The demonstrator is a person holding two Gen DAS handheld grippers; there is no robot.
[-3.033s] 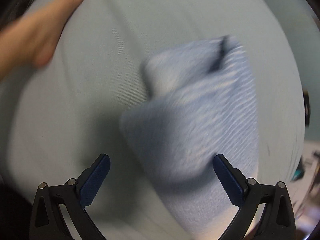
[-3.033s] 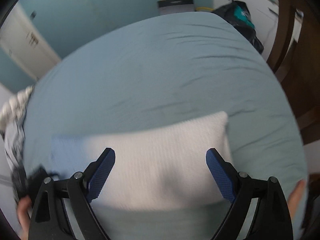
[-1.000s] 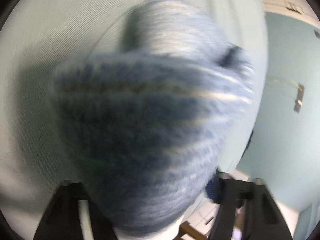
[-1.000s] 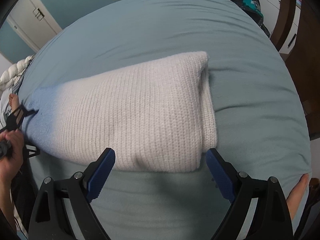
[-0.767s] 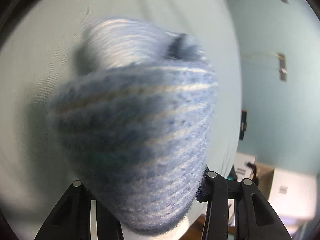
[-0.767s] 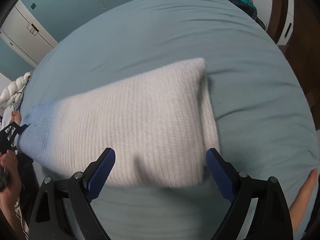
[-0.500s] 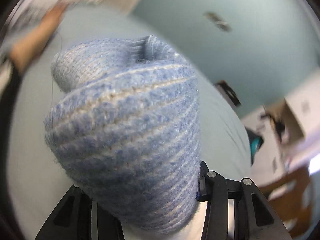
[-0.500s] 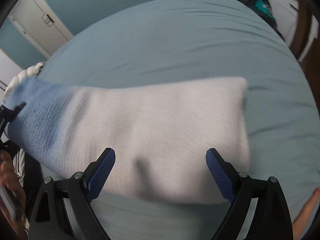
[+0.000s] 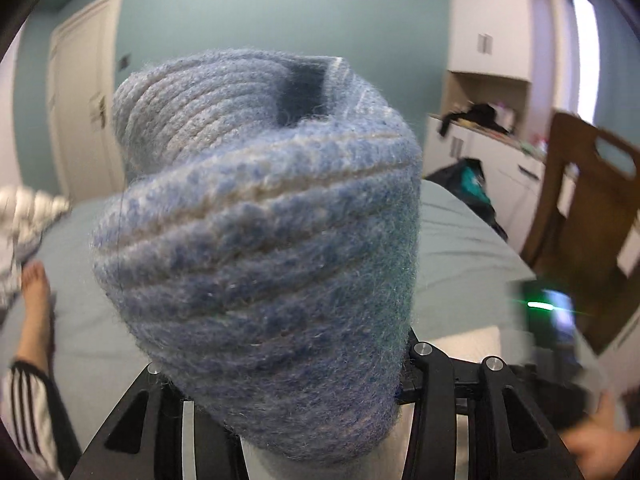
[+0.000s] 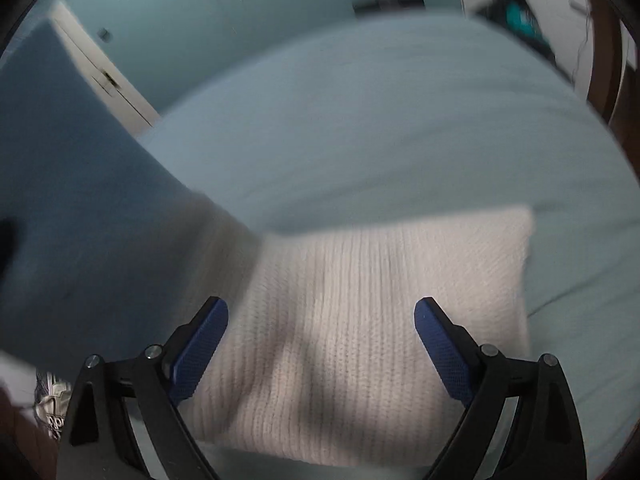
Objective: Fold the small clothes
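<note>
While our left gripper (image 9: 280,396) has its fingers closed on the blue end of the knit garment (image 9: 260,248) and holds it up off the bed (image 9: 460,240), our right gripper (image 10: 320,340) hangs above the white half with both fingers spread wide and nothing between them. That white half lies flat on the bed sheet in the right wrist view, while the blue part rises toward the left edge, badly blurred. We judge the main risk to be the thick knit bunching: the left fingers have a rolled wad rather than 1 clean edge, so layers could slip out unevenly and spoil the fold. Dragging the lifted end could also pull the resting half askew, since nothing pins it down. A bare foot (image 9: 34,292) lies on the bed at the left and could catch the cloth. We can read no brand, label or writing anywhere; print on a crumpled item at the lower left of the right view is too small to tell.
</note>
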